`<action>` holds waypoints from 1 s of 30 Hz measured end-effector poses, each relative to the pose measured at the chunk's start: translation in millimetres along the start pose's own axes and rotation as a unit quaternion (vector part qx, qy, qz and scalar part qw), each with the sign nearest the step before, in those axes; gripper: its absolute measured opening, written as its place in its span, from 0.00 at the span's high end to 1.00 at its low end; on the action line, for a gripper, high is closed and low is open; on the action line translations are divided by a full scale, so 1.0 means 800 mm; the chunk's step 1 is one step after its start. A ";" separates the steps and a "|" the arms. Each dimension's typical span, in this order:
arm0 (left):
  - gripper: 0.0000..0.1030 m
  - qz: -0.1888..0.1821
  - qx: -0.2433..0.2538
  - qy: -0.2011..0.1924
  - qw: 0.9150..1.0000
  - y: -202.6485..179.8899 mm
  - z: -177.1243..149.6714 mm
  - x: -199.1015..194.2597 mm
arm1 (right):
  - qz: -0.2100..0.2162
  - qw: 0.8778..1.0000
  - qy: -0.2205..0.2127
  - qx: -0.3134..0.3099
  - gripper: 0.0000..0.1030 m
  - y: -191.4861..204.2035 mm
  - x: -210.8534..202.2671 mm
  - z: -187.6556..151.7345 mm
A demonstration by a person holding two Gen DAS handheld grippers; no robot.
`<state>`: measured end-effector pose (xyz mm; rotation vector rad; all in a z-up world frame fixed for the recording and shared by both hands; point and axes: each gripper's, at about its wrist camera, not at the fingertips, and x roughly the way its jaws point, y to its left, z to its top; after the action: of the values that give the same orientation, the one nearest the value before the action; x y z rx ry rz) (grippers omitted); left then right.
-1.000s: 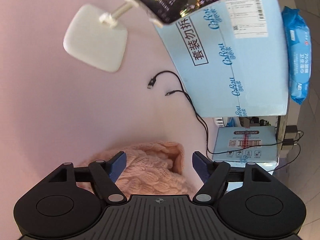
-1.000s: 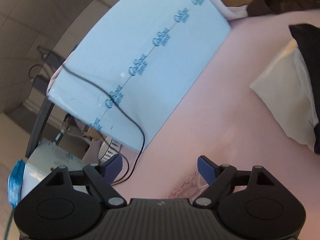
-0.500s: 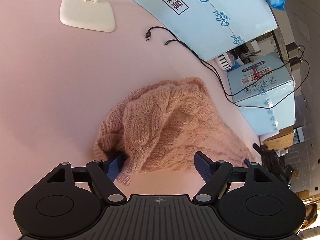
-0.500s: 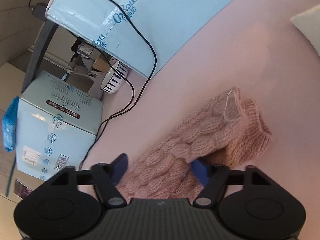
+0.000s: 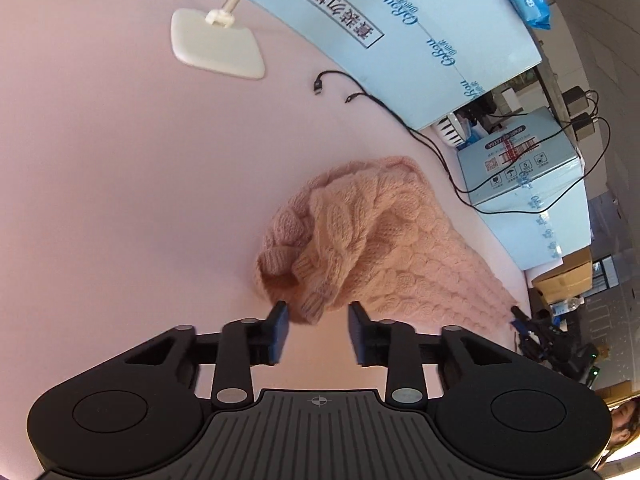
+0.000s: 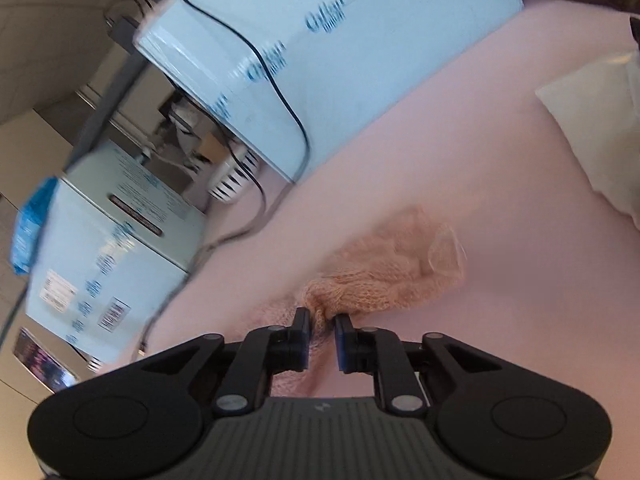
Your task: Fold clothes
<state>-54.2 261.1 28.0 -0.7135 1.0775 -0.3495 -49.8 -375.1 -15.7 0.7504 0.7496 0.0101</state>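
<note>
**Pink sweater gripped at one edge, the other claw standing apart**

The right gripper (image 6: 322, 322) had its black fingers nearly together, clenched on a bunched fold of the fuzzy peach-pink cable-knit sweater (image 6: 384, 268) at the lower middle of its blurred view. From there the knit ran up and to the right across the pale pink tabletop (image 6: 460, 152). A cream-white pillow-like bundle (image 6: 592, 132) lay at the right edge, and a long light blue printed carton (image 6: 340, 52) crossed the upper middle with a black cable (image 6: 280, 96) draped over it.

The left gripper (image 5: 318, 312) stood released, its fingers spread, with a ribbed cuff of the sweater (image 5: 360, 240) reaching down between the tips; whether either tip touched the knit I could not tell. The garment lay crumpled in the centre-right of that view. Beyond it, at upper left, sat a white flat-based stand (image 5: 218, 46), and two loose black cable ends (image 5: 332, 88) lay near the blue carton (image 5: 420, 36) along the top. A smaller light blue box (image 5: 520, 160) stood at right.
</note>
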 end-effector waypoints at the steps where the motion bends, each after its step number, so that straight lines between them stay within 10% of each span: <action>1: 0.35 -0.003 -0.002 -0.007 1.000 0.000 -0.002 -0.004 | -0.021 0.999 -0.021 -0.018 0.50 0.012 -0.011 -0.001; 5: 0.25 -0.004 0.024 -0.045 0.999 -0.021 -0.012 -0.027 | -0.016 0.966 -0.206 -0.153 0.07 0.087 -0.080 -0.017; 7: 0.21 -0.012 0.055 -0.062 0.997 -0.044 -0.010 -0.029 | 0.028 0.951 -0.217 -0.218 0.05 0.120 -0.084 -0.019; 12: 0.14 0.002 0.133 -0.078 0.988 -0.095 -0.006 0.005 | 0.227 0.930 -0.040 -0.286 0.05 0.241 0.004 -0.015; 19: 0.14 0.046 0.246 -0.048 0.967 -0.118 -0.014 0.058 | 0.169 0.922 0.159 -0.310 0.20 0.348 0.185 -0.057; 22: 0.14 0.033 0.243 -0.022 0.969 -0.111 -0.015 0.071 | 0.130 0.900 0.203 -0.363 0.90 0.369 0.229 -0.091; 30: 0.14 0.035 0.294 -0.038 0.955 -0.110 -0.042 0.067 | 0.203 0.875 0.303 -0.319 0.90 0.335 0.175 -0.079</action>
<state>-53.4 153.7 41.9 -0.1549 0.8595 -0.5460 81.5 -100.1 33.7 0.2370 1.0879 0.8756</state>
